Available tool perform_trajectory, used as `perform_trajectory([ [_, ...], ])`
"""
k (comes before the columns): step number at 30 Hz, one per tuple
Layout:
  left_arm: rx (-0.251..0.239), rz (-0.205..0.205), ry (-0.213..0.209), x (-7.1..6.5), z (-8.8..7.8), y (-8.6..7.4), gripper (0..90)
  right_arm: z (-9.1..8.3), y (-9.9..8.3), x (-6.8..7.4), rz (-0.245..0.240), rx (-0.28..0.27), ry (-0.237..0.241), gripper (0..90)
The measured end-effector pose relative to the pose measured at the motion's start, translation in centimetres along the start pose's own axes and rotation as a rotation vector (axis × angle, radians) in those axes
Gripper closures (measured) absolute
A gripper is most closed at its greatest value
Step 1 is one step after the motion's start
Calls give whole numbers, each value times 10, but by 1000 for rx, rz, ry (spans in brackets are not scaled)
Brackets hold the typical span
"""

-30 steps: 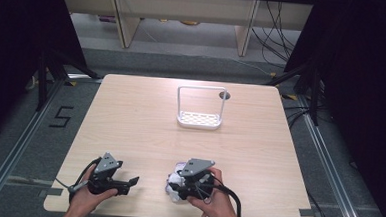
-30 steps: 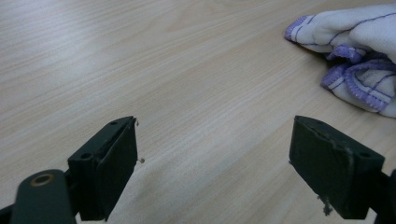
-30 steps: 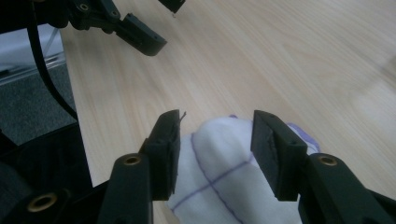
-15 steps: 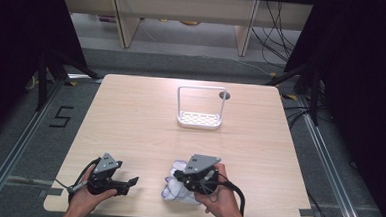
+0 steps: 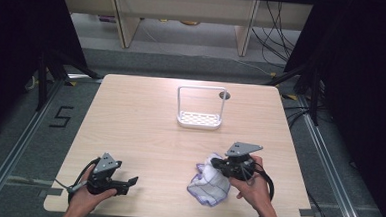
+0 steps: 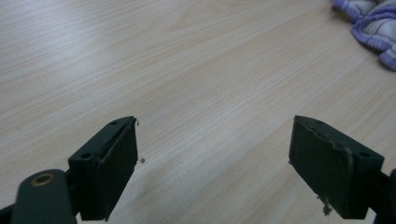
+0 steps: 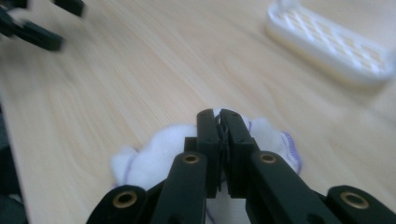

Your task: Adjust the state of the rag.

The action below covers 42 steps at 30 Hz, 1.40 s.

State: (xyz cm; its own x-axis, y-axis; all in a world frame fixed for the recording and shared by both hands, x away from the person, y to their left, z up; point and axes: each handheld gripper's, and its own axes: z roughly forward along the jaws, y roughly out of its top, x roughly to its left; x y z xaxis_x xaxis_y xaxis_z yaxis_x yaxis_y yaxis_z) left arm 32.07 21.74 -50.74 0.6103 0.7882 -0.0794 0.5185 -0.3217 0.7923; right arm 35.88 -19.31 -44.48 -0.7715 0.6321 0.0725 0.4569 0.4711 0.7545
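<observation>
A crumpled white cloth with a purple hem (image 5: 208,182) lies on the wooden table (image 5: 145,116) near its front edge, right of centre. My right gripper (image 5: 213,163) is at the cloth's right edge, and the right gripper view has its jaws pressed together (image 7: 219,116) on a fold of the cloth (image 7: 159,154). My left gripper (image 5: 131,183) rests low at the front left, pointing right. Its jaws (image 6: 212,172) stand wide apart over bare wood, with the cloth (image 6: 373,23) far off at the top right.
A white rack with a perforated base and a tall wire handle (image 5: 200,120) stands at the table's middle back, also in the right gripper view (image 7: 327,44). A small dark round mark (image 5: 224,95) sits behind it. The left gripper (image 7: 37,23) appears blurred at the right gripper view's top left.
My right hand has moved to the right along the front edge, dragging the cloth with it. The left hand has stayed put.
</observation>
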Motion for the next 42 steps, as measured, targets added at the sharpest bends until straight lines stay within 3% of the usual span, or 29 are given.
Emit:
perform_trajectory([
  [4, -13, -14, -7, -1, 2, 0, 153, -7, -21, -19, 42, 42, -7, 873],
  [6, 0, -30, -27, -2, 2, 2, 157, -13, -28, -21, 39, 52, -16, 872],
  [8, 8, -21, -45, -2, 2, 4, 167, -18, -36, -22, 31, 63, -20, 872],
  [10, -34, -57, -81, -8, 7, 11, 180, -19, -42, -23, 36, 74, -26, 872],
  [12, -40, -35, -103, -13, 11, 17, 198, -19, -47, -22, 58, 86, -34, 872],
  [13, -44, -37, -114, -17, 14, 22, 199, -18, -49, -23, 36, 84, -32, 872],
  [14, -57, -41, -132, -21, 19, 27, 202, -15, -51, -23, 44, 69, -33, 872],
  [15, -64, -38, -161, -27, 27, 36, 214, -16, -52, -23, 44, 94, -28, 871],
  [16, -64, -38, -161, -27, 27, 36, 234, -13, -54, -22, 47, 88, -31, 871],
  [17, -65, -21, -199, -35, 41, 49, 241, -14, -55, -22, 49, 106, -33, 871],
  [18, -61, -2, -209, -40, 49, 55, 252, -13, -56, -23, 38, 98, -24, 871],
  [22, -16, 18, -282, -58, 77, 77, 266, -14, -58, -22, 62, 97, -24, 871],
  [25, 16, 14, -353, -73, 100, 89, 293, -14, -60, -23, 43, 88, -25, 870],
  [26, 27, 44, -367, -77, 107, 93, 305, -16, -61, -23, 51, 100, -22, 870],
  [27, 39, 51, -365, -83, 114, 96, 311, -16, -61, -21, 69, 98, -22, 869],
  [29, 51, 88, -379, -89, 122, 100, 341, -17, -63, -23, 61, 85, -19, 868],
  [35, 72, 102, -417, -97, 146, 109, 441, -17, -62, -23, 55, 93, -12, 867],
  [38, 92, 92, -424, -99, 156, 109, 471, -17, -63, -24, 57, 90, -9, 867],
  [42, 101, 72, -473, -103, 164, 109, 554, -17, -63, -23, 63, 93, -4, 865],
])
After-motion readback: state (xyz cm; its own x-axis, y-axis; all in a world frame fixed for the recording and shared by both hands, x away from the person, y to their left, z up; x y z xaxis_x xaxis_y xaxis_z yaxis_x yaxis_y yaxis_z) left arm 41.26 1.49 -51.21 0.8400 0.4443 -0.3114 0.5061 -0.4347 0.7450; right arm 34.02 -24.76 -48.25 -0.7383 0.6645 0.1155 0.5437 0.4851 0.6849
